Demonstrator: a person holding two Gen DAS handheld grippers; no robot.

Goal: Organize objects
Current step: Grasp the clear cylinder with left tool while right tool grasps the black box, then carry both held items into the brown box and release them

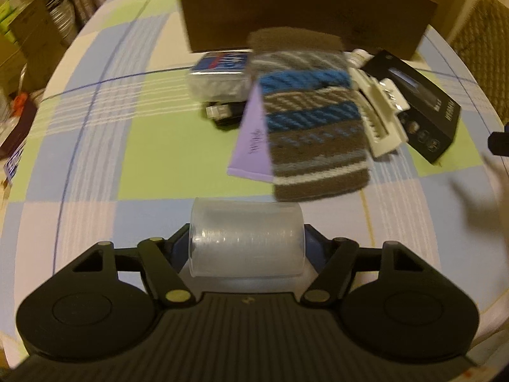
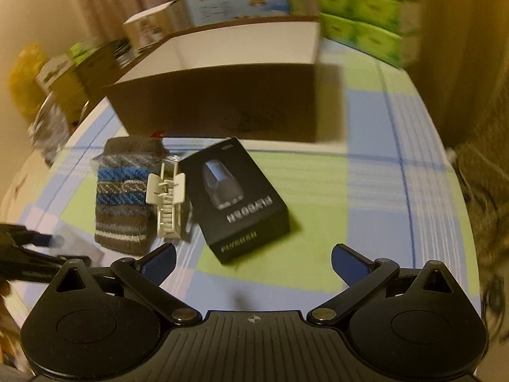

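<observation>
My left gripper (image 1: 247,234) holds a clear plastic cup (image 1: 246,242) lying on its side just above the checked tablecloth (image 1: 127,146), a blue pad against each end. Beyond it lie a striped knitted pouch (image 1: 315,133) with a purple tag (image 1: 251,146), a white claw clip (image 1: 378,117) and a black product box (image 1: 423,111). In the right wrist view, my right gripper (image 2: 253,250) stands open and empty just in front of the black box (image 2: 241,197), with the clip (image 2: 167,197) and pouch (image 2: 127,197) to its left. An open cardboard box (image 2: 222,102) stands behind them.
A blue-topped packet (image 1: 219,73) and a small dark item (image 1: 222,113) lie left of the pouch. Green tissue packs (image 2: 359,16) and cartons (image 2: 235,0) stand behind the cardboard box. A woven chair (image 1: 483,57) is at the table's right edge, with stacked boxes (image 1: 25,31) off its left.
</observation>
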